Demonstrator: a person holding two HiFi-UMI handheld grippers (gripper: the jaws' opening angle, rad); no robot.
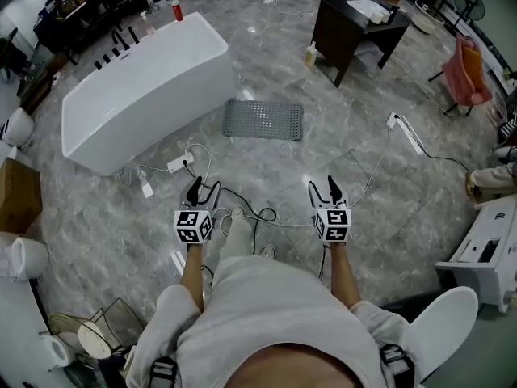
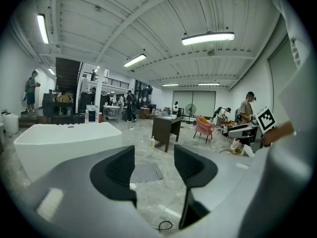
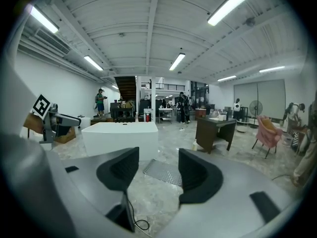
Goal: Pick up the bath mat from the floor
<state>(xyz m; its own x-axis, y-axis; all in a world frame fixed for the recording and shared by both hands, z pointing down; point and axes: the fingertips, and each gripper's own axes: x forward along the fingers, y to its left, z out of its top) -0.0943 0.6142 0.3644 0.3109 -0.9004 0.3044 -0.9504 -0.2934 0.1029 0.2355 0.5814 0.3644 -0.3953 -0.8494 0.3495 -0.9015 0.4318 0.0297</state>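
Observation:
A grey studded bath mat point(image 1: 263, 120) lies flat on the marble floor beside the white bathtub point(image 1: 145, 87). It also shows between the jaws in the left gripper view as the mat point(image 2: 144, 172) and in the right gripper view as the mat point(image 3: 163, 171), some way ahead. My left gripper point(image 1: 196, 191) and right gripper point(image 1: 326, 191) hover side by side in front of the person, well short of the mat. Both stand open with nothing between the jaws.
White and black cables point(image 1: 242, 212) and a power strip point(image 1: 179, 164) trail across the floor under the grippers. A dark desk point(image 1: 355, 27) stands behind the mat, a pink chair point(image 1: 467, 75) at the right. A cardboard box point(image 1: 18, 194) sits at the left.

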